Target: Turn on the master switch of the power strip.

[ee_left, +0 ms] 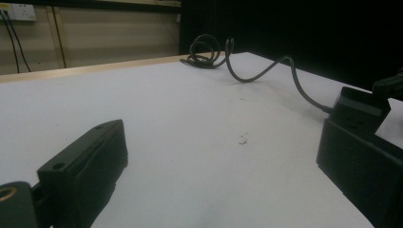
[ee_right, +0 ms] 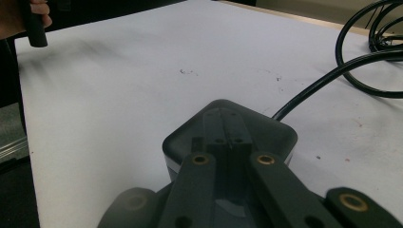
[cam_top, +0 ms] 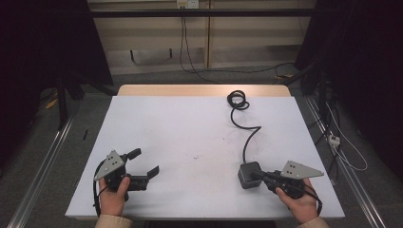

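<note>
My right gripper (cam_top: 260, 176) has its jaws closed over a dark grey, rounded-corner power adapter (cam_top: 249, 174) lying flat on the white table's (cam_top: 190, 128) near right part. Its black cable (cam_top: 247, 130) snakes away to a coil (cam_top: 237, 100) by the far edge.

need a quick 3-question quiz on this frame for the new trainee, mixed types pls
1. True or false: the left hand-held gripper is clamped on the coiled end of the cable.
2. Multiple choice: where does the power adapter sit? A) far edge of the table B) near right, at the right hand-held gripper C) on the floor.
3. Fill in: the cable runs from the adapter toward the table's ____ edge, where it ends in a coil.

Key:
1. False; its jaws stand apart with nothing between them.
2. B
3. far
</note>
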Demonstrator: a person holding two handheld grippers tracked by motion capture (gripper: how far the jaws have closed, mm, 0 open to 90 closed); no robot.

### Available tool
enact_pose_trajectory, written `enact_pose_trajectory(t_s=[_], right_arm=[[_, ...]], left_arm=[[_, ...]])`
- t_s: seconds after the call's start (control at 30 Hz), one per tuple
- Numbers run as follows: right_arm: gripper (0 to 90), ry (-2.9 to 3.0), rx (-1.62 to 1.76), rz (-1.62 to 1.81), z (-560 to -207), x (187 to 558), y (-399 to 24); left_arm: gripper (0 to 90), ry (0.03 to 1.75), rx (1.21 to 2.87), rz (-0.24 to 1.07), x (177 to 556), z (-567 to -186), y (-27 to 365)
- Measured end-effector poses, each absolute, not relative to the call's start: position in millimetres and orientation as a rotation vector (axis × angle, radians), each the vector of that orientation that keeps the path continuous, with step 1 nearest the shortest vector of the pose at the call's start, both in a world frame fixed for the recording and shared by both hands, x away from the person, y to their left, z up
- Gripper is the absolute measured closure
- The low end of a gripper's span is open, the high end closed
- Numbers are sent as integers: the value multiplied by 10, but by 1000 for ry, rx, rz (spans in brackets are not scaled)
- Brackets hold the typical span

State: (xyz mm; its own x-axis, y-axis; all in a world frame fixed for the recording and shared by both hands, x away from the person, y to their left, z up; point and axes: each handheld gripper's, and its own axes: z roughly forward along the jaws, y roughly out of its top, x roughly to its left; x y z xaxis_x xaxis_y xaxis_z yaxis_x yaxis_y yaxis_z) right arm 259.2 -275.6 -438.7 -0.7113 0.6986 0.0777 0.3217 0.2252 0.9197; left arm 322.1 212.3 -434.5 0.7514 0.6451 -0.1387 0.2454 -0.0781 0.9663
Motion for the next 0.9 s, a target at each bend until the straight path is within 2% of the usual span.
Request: enact_pose_trajectory(t_s=[0.63,0.7,0.73,0.77,0.83,0.9], right_arm=[[900,2093,950,1548,-4393,2596,-2771],[871,2057,963,1589,-4370,2597,-2794],[801,2048,976,1603,-4361,2600,-2800],[770,2042,989,1606,-4355,2605,-2802],[765,2042,986,1612,-4356,2608,-2802],[711,2042,983,1611,-4356,2610,-2794]], left_arm=[[27,723,1652,389,3226,-4339,2144],[27,726,1655,387,3225,-4341,2146],[27,729,1654,385,3224,-4343,2145],[27,730,1655,384,3224,-4343,2145],[27,724,1657,390,3227,-4339,2148],[27,723,1658,391,3227,-4338,2149]])
